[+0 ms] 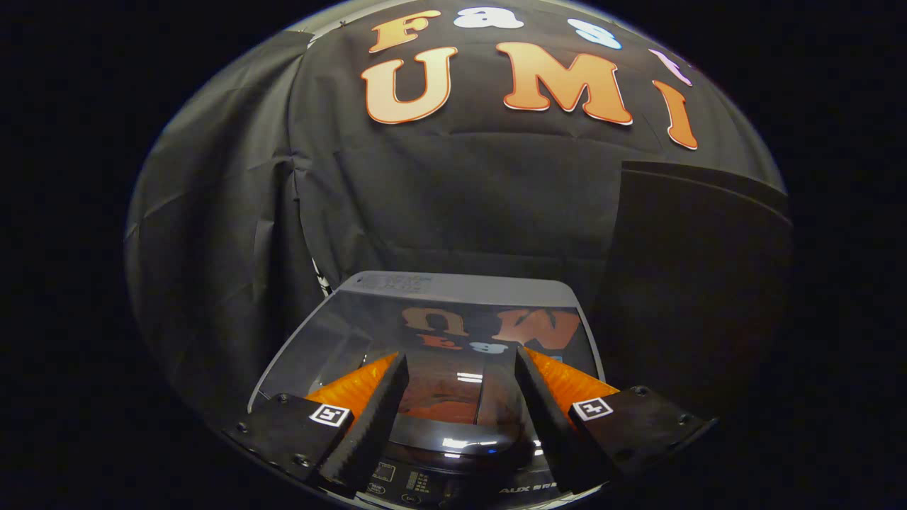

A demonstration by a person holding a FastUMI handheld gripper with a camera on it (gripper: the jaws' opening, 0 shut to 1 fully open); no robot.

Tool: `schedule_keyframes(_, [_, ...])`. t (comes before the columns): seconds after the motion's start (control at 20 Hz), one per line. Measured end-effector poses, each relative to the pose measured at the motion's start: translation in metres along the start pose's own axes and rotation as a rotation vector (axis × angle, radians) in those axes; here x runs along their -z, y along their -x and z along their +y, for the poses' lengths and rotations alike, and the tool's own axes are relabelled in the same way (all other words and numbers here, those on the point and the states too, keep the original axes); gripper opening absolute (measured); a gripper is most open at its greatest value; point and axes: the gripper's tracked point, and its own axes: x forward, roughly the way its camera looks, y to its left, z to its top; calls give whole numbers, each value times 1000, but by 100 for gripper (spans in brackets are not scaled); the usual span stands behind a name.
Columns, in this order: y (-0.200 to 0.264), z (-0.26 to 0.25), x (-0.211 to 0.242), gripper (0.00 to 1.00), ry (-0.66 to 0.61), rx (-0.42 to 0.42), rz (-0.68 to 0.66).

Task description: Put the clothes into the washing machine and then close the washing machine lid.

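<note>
Low in the centre of the frame, the tool (460, 397) sits spread, fingers apart with nothing pinched between them, hovering just over the front of the washing machine (432, 340). The glass lid (425, 333) looks down flat and closed, reflecting the booth wall. The lid handle (453, 435) lies between the fingers, the control panel (418, 485) just below it at the bottom of the frame. No clothes to be seen; through the glass there is a reddish shape, can't tell if that's laundry or reflection.

Judgement: task looks at or near its end. If the lid isn't fully seated, press straight down on the handle lip, centred, not on the glass. Avoid the panel buttons.

Edges: the lid's grey rear edge (453, 287) in mid-frame, the rim's corners curving off lower left and lower right. A dark panel (701, 283) stands close at the right of the frame. Open room is up and back toward the person; draped cloth at left gives more slack than the right.
</note>
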Motion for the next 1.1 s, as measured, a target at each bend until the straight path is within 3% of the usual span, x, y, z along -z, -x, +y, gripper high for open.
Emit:
schedule_keyframes(0.15, [7, 4, -24, 98, 4, -13, -16])
schedule_keyframes(0.55, [59, 26, -149, 98, -16, -79, -236])
schedule_keyframes(0.8, [132, 35, -211, 98, -49, -106, -362])
schedule_keyframes(1.1, [235, 16, -246, 98, -36, -81, -469])
